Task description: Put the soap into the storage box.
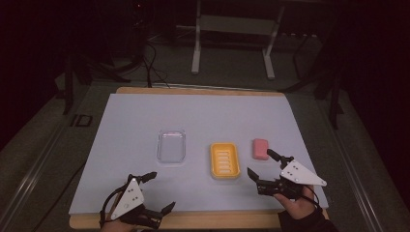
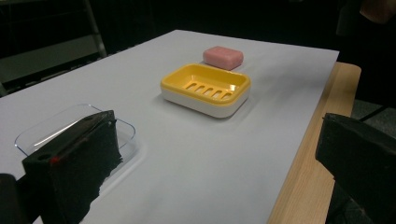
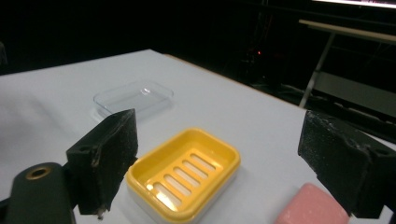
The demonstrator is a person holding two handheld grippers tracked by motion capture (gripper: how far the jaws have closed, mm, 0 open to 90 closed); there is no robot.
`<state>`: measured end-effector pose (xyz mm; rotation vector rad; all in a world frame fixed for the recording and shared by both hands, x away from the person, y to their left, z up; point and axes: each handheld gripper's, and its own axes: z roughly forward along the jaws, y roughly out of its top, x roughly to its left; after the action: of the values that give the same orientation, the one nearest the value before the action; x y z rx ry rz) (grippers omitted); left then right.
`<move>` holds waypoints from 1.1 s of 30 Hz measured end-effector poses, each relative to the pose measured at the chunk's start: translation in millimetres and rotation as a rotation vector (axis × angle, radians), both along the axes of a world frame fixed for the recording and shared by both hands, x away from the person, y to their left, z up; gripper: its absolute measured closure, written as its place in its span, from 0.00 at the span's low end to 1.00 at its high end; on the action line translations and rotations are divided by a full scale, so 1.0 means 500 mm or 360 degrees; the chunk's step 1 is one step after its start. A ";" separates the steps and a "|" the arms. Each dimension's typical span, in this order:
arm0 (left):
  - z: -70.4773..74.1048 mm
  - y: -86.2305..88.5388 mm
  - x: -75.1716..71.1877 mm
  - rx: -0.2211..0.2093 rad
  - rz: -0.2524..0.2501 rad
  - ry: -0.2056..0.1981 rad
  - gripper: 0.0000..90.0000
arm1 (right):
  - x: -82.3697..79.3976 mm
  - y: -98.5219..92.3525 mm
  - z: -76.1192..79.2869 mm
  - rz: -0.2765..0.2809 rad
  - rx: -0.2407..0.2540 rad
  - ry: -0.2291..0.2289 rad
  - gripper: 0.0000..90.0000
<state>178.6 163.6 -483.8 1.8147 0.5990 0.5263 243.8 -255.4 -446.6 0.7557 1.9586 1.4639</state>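
Note:
A yellow soap dish [image 1: 225, 160] with a slotted tray sits on the white mat, right of centre. To its right lies a pink soap bar [image 1: 260, 148]; to its left rests a clear plastic lid [image 1: 171, 146]. My right gripper [image 1: 261, 164] is open, just right of the dish and in front of the soap, with nothing between its jaws. The right gripper view has the dish [image 3: 184, 175] between the jaws, the soap [image 3: 312, 208] at lower right and the lid [image 3: 133, 98] beyond. My left gripper [image 1: 160, 191] is open near the front edge. Its view shows the lid [image 2: 77, 128], dish [image 2: 206, 88] and soap [image 2: 223, 57].
The white mat [image 1: 203, 111] covers a wooden tabletop [image 1: 217, 220] whose edge shows at the front. A metal stand's legs [image 1: 196, 58] and cables are on the dark floor beyond the table. A hand [image 1: 299, 205] holds the right gripper at the lower right.

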 end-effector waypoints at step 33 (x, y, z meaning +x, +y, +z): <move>-0.001 0.000 -0.002 0.0011 0.0004 -0.0001 0.00 | 0.066 -0.034 0.000 -0.0294 -0.0280 0.0738 0.18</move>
<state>177.4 163.4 -484.4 1.8206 0.5998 0.5315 276.8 -272.3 -446.6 1.2422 2.2428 1.0551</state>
